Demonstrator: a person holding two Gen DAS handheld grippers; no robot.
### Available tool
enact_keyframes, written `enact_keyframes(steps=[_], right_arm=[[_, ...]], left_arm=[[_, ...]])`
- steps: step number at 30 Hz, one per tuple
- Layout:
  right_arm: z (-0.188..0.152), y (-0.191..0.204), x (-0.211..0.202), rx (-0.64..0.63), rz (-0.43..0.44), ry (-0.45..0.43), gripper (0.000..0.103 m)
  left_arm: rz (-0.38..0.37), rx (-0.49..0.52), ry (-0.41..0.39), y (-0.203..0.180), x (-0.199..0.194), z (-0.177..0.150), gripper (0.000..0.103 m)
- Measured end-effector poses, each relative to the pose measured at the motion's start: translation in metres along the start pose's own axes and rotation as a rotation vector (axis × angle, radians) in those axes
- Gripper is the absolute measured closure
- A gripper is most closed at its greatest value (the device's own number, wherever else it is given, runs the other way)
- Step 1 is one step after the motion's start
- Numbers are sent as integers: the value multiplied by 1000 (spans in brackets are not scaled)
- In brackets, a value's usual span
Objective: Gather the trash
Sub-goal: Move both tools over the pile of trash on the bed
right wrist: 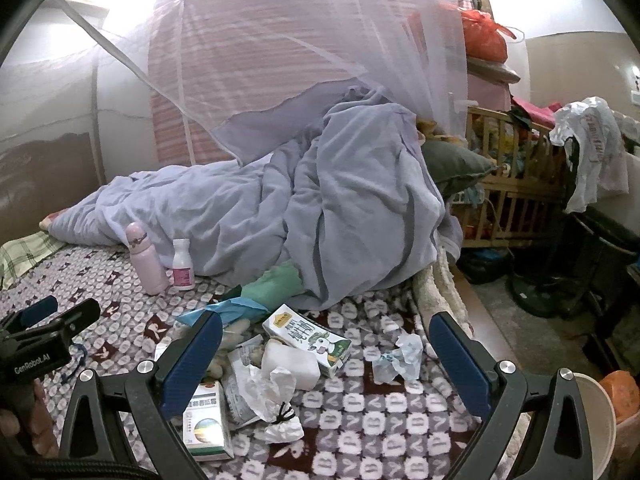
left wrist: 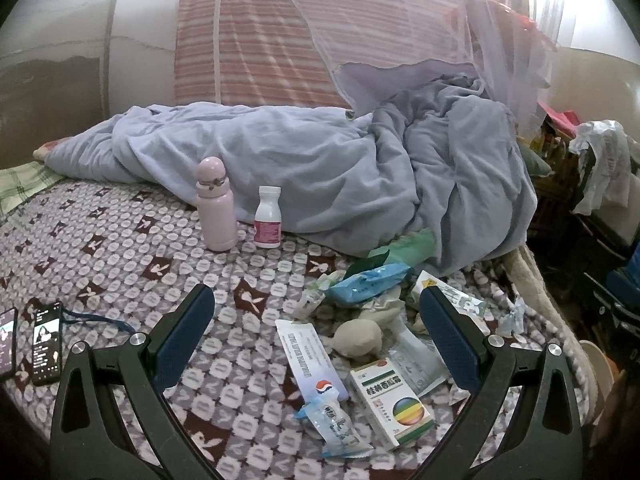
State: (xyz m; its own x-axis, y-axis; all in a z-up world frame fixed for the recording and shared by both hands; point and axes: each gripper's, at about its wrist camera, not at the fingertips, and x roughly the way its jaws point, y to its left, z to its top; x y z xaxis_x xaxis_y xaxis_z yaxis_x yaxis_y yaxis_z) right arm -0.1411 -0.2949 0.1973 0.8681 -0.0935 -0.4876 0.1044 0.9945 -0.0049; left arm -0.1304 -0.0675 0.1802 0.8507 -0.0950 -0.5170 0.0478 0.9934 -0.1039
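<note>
A heap of trash lies on the patterned bedspread (left wrist: 120,248): a white medicine box (left wrist: 390,406) with a rainbow ball, a long white packet (left wrist: 310,360), a blue wrapper (left wrist: 366,286), a beige wad (left wrist: 358,338) and a clear candy wrapper (left wrist: 334,430). My left gripper (left wrist: 316,316) is open above the heap, empty. In the right wrist view a milk carton (right wrist: 310,340), a knotted white bag (right wrist: 276,404), a crumpled wrapper (right wrist: 398,358) and the medicine box (right wrist: 206,420) lie between my open, empty right gripper's (right wrist: 326,344) fingers. The left gripper (right wrist: 52,316) shows at the left edge.
A pink bottle (left wrist: 216,204) and a white pill bottle (left wrist: 268,216) stand by a rumpled lilac duvet (left wrist: 320,168). Two phones (left wrist: 46,342) lie at the left. A mosquito net hangs above. A wooden crib (right wrist: 516,184) and a bin rim (right wrist: 596,420) are right of the bed.
</note>
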Motion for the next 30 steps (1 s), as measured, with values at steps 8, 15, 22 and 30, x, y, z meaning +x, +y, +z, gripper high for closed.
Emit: enact_keyframes(steps=[8,15,22,30], right_arm=[[-2,5,6,-9,10,15,1],[-2,6,8,-8,10,20,1],[-5,8,12,-10,12,30,1],[-9,9,16,-13,14,46,1]], left_arm=[[1,-6,13,3,4,-2,1],[3,-6,12,3,5,-2,1],[2,-7,18,5,6,-4,1],[8,-9,32,8,10,-8,1]])
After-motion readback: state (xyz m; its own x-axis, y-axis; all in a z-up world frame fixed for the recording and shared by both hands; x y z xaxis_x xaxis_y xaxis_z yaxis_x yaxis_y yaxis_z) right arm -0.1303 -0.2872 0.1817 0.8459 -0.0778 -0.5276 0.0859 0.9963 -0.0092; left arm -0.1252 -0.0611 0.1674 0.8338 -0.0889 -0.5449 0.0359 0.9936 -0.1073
